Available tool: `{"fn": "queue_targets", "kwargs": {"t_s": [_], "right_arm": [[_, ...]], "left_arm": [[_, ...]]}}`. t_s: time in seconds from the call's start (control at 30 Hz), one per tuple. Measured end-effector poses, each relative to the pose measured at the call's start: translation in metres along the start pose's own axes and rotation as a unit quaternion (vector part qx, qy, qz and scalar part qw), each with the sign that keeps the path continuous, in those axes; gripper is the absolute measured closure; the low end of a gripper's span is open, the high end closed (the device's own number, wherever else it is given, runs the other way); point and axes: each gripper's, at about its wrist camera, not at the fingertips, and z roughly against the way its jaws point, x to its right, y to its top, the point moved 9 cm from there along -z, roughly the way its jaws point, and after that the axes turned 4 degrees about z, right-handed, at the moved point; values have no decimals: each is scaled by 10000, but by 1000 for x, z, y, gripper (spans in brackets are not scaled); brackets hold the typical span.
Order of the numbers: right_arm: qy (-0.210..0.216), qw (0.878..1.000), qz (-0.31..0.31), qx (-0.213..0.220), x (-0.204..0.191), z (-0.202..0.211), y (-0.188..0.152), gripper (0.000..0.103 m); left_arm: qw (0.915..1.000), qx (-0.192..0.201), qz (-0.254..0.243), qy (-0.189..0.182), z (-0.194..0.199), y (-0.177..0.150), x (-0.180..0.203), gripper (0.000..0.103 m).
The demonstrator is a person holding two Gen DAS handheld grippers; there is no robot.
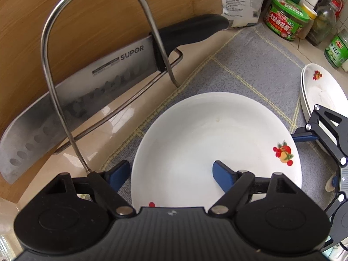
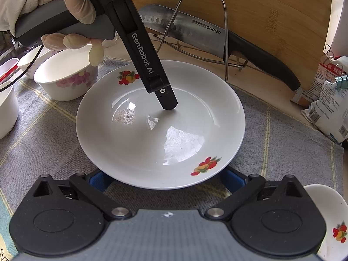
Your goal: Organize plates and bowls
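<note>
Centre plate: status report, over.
Left tool open, straddling plate rim. Right tool open at near rim. Knife racked behind, not blocking.

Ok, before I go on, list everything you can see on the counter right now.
plate: one, white, fruit decals, centre of cloth
second plate: one, white, same decals, to its right
bowls: at least three, white, left
cloth: one, grey checked, under dishes
knife: one, steel, black handle, on rack
wire rack: one, metal, behind plate
cutting board: one, bamboo, behind knife
jars: several, green-lidded, far right
left gripper: black, open, astride plate rim
right gripper: black, open, at near rim
gloved hand: one, holding left gripper
</note>
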Motion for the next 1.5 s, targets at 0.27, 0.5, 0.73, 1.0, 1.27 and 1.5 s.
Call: {"fn": "queue_targets", "kwargs": {"t_s": [0.27,0.5,0.73,1.0,1.27,1.5], "right_arm": [[-102,9997,231,70,-4,1,3,0],[-78,9997,226,85,-5,2,3,0],[-85,9997,207,87,-4,2,4,0],[-77,9998,147,75,-3,3,4,0],[-98,9998,173,63,-7,11,3,0],[-145,9997,172,74,-11,19,1,0]], "left_arm": [[9999,-65,-79,-82,-5,1,0,27],[9998,-173,-85,-95,-6,2,-3,34],[9997,-173,-133,-102,-6,1,-4,34],[9997,-130,-200,-70,-3,-2,-3,34],[9998,-102,-192,-14,3,-9,1,34],[9996,-53,-287,-22,9,-13,10,34]]}}
